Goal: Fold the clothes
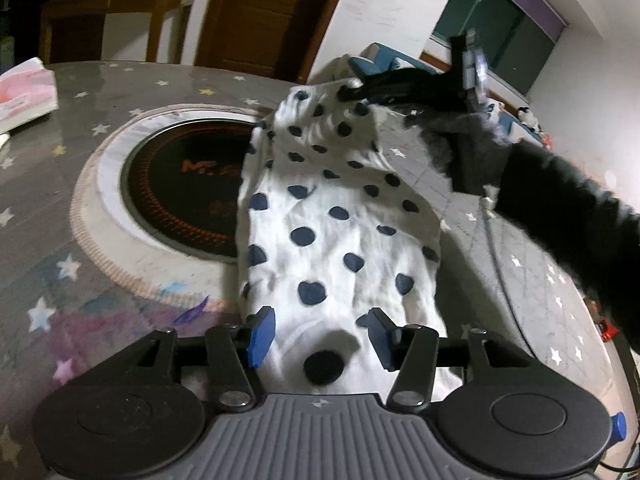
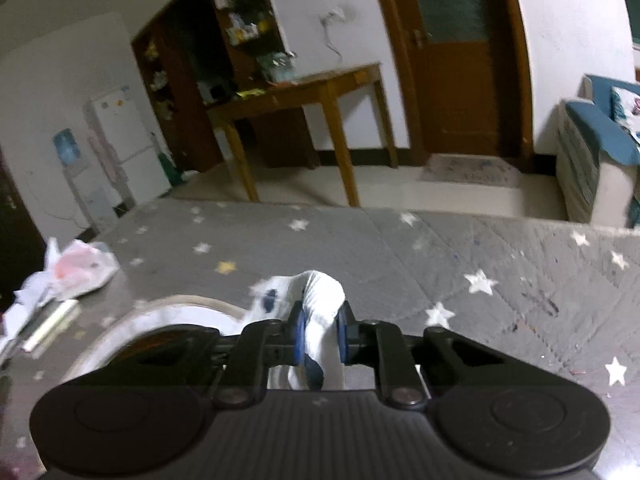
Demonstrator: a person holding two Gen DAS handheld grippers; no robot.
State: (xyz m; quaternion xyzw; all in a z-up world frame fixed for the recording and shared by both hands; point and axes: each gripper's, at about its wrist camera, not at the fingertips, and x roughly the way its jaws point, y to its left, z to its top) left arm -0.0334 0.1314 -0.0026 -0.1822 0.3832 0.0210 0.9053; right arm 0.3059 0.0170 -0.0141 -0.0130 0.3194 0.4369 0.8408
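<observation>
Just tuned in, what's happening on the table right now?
A person is folding a white polka-dot garment on the star-patterned table cover, next to a round black cooktop. The right gripper is shut on a bunched far end of the cloth and holds it above the table. The left gripper sits at the near end with its pads apart, the cloth lying between them unpinched. No finished fold shows yet.

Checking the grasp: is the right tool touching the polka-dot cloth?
Touching. The right wrist view shows the right tool with both pads pressed on a bunched fold of the polka-dot cloth.
</observation>
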